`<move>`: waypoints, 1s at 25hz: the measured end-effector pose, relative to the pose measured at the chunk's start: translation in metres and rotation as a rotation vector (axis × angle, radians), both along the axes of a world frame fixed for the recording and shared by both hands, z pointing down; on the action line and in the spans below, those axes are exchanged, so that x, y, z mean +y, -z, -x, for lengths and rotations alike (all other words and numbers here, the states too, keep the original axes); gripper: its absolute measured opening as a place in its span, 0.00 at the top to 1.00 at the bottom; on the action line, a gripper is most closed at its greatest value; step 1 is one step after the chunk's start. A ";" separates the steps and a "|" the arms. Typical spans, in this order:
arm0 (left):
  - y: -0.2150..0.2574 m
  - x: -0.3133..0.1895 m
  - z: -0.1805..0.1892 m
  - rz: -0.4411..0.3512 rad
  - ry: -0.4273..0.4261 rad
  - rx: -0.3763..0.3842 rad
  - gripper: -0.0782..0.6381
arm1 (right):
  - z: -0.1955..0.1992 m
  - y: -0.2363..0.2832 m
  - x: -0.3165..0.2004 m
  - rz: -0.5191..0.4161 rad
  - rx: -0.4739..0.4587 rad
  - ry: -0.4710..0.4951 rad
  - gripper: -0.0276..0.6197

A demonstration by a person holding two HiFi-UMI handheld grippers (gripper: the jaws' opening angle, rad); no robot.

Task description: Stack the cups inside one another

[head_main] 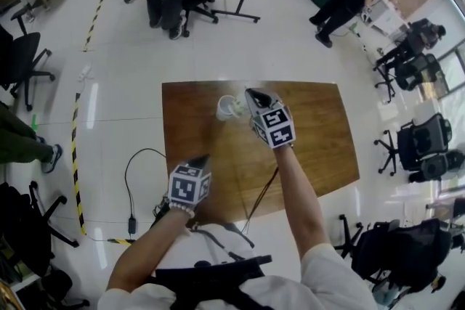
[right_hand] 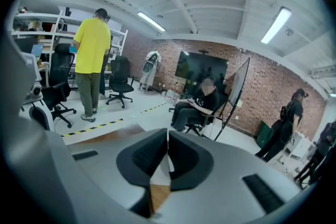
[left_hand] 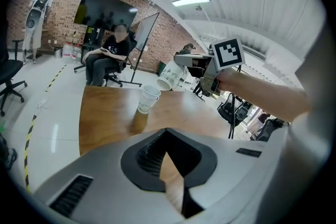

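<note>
**A:** Head view: the right gripper (head_main: 252, 94) reaches over the wooden table (head_main: 320, 149) to the white cups (head_main: 231, 107); the left gripper (head_main: 201, 159) hangs back, probably keeping clear

**B:** Left gripper view: its jaws meet, empty; the right pinches a tilted paper cup (left_hand: 169, 76) above the tapered stack (left_hand: 148, 98), likely to nest it

**A:** Right gripper view: jaws nearly closed on a thin white wall

Wht cup (left_hand: 169, 76) tilted midair; cup stack (left_hand: 148, 98) upright.
</note>
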State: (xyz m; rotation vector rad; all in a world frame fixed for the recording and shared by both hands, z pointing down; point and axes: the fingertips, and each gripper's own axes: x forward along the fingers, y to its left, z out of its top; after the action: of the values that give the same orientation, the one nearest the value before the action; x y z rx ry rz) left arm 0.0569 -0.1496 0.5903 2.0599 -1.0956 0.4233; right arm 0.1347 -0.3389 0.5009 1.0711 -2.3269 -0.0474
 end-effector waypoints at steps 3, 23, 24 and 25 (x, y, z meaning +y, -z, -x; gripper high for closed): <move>0.000 -0.004 0.008 0.009 0.012 0.005 0.90 | 0.008 -0.006 -0.009 -0.004 0.031 0.011 0.93; -0.020 -0.023 0.032 0.067 0.042 0.006 0.90 | 0.034 -0.047 -0.030 -0.039 0.164 0.070 0.93; -0.021 -0.024 0.033 0.067 0.044 0.007 0.90 | 0.036 -0.049 -0.028 -0.047 0.176 0.076 0.93; -0.021 -0.025 0.034 0.067 0.047 0.009 0.90 | 0.038 -0.050 -0.027 -0.055 0.189 0.082 0.93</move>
State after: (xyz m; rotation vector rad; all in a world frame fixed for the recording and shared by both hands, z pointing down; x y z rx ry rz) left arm 0.0229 -0.1741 0.6112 1.9724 -1.1076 0.4208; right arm 0.0964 -0.3659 0.5509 0.9537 -2.2083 -0.2354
